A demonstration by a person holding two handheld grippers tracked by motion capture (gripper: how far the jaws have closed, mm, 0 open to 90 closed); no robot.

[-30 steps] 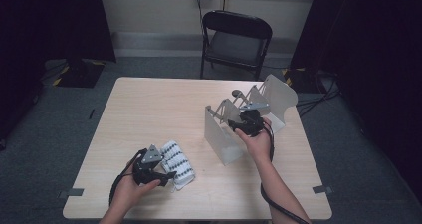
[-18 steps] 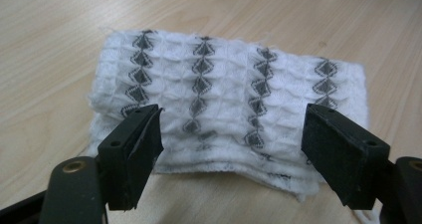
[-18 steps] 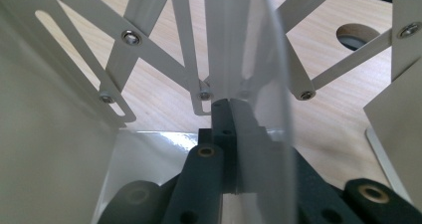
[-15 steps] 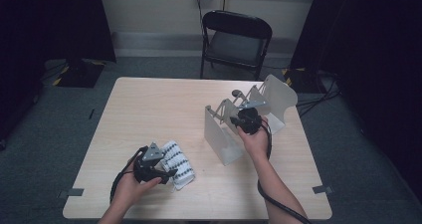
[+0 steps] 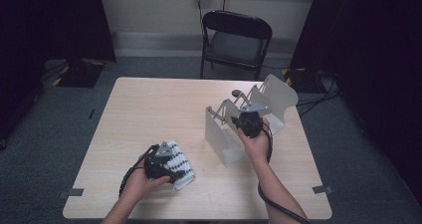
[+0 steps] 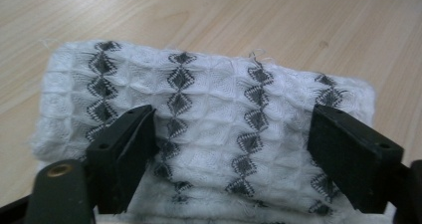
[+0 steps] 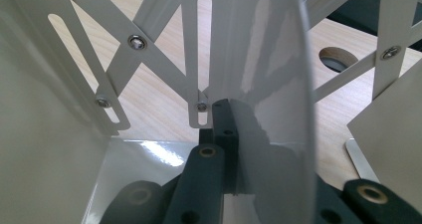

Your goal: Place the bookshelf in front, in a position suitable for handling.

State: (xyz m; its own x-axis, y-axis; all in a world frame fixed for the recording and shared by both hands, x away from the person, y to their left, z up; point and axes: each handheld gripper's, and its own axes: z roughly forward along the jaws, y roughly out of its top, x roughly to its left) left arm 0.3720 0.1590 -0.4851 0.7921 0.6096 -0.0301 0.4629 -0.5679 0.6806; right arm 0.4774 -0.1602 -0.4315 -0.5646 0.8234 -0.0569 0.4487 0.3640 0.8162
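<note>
left gripper (image 6: 234, 134): jaws spread, just opening, astride folded towel (image 6: 209, 114) lying crosswise | right gripper (image 5: 247, 123): pinching rack divider (image 7: 278, 84), farther off

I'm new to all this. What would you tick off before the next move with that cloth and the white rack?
1. Folded cloth lies flat on the table: ok.
2. Left claw straddles the cloth, jaws apart, just been opening: ok.
3. Left claw grips the cloth: not ok.
4. Right claw shut on a rack divider: ok.
5. Rack stands upright: ok.
6. Room in a slot for the cloth: cannot tell.
</note>
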